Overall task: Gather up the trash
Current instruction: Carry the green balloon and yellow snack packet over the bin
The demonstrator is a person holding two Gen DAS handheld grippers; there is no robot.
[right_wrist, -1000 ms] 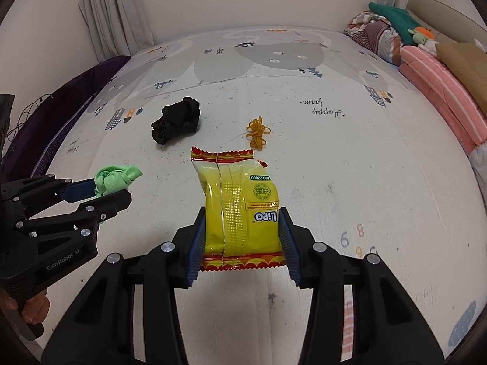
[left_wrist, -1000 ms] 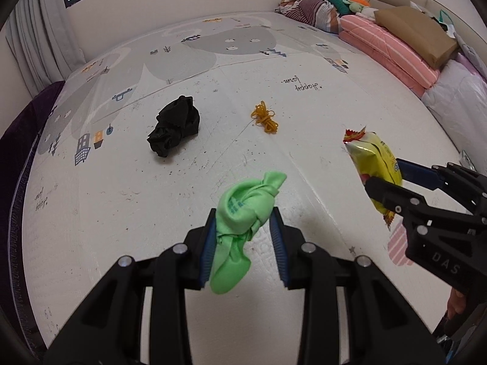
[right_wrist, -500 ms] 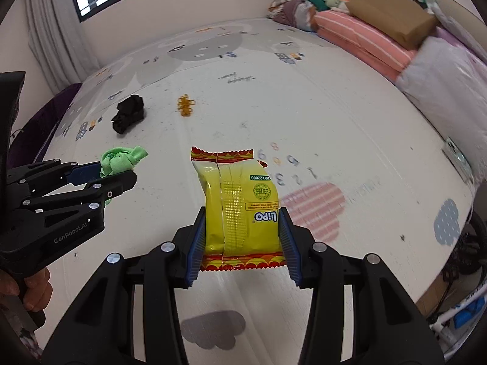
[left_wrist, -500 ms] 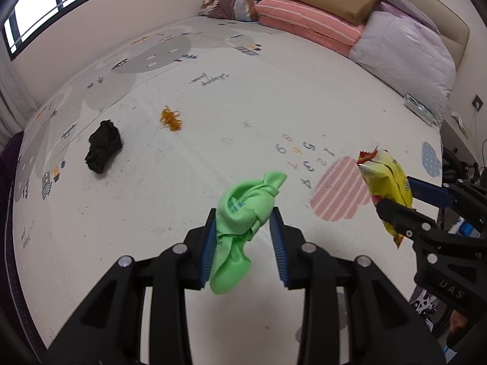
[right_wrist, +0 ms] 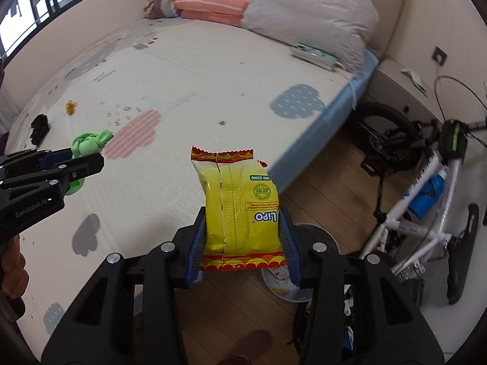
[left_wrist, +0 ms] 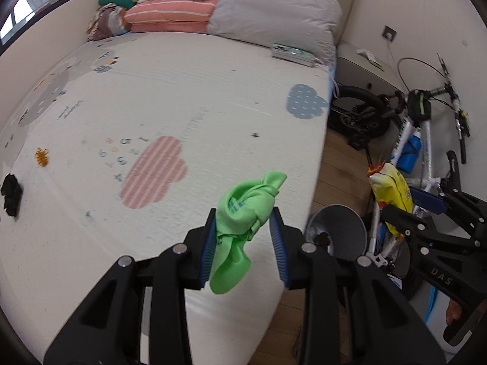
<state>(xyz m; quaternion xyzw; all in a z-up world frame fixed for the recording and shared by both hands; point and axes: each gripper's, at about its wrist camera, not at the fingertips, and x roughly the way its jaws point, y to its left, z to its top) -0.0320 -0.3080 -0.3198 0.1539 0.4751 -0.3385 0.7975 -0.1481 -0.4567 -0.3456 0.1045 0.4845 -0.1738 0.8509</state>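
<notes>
A wide bed with a white cartoon-print mattress cover point(left_wrist: 158, 97) filled the left of both views, folded quilts and pillows point(left_wrist: 213, 9) stacked along its head edge. Beside the bed's right edge, on the wooden floor, a white bicycle point(right_wrist: 426, 188) leaned, and a round grey bin point(left_wrist: 336, 232) stood near the bed's corner. The right gripper point(right_wrist: 243, 243) clamped a yellow snack packet point(right_wrist: 240, 213); the left gripper point(left_wrist: 243, 243) pinched a crumpled green cloth point(left_wrist: 243, 213). A black wad point(left_wrist: 11, 194) and an orange tangle point(left_wrist: 41, 156) lay near the bed's left edge.
</notes>
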